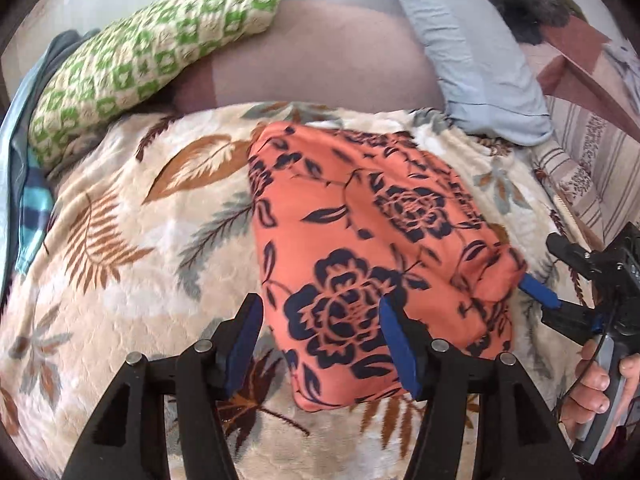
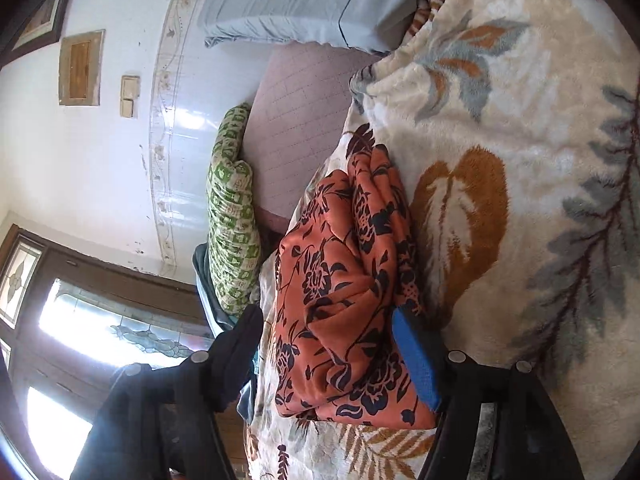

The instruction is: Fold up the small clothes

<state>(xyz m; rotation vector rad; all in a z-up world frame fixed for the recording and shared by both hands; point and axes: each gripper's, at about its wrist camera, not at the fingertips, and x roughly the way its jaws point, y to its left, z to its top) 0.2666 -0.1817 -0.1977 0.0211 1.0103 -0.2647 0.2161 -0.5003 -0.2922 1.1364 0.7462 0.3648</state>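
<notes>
While the orange floral garment (image 1: 360,240) lies folded into a thick rectangle on the leaf-patterned blanket (image 1: 120,240) that covers the bed, both claws stand released around its near corners. At the far left of the left wrist view, a green-and-cream patterned pillow (image 1: 152,52) rests at the blanket's edge, with a striped blue cloth (image 1: 32,208) tucked below it. Moving right, the left claw (image 1: 320,344) hangs over the garment's near left corner with its jaws apart; one blue pad (image 1: 400,352) sits over the fabric and the other lies off it, above the blanket, neither pressing. Further right, a pale blue pillow (image 1: 480,72) lies beyond the garment. At the right edge, the right claw (image 1: 548,276) is held by a hand (image 1: 600,384), one blue fingertip touching the garment's folded right corner. From the right wrist view, that claw (image 2: 324,344) brackets the folded edge without clamping it.
</notes>
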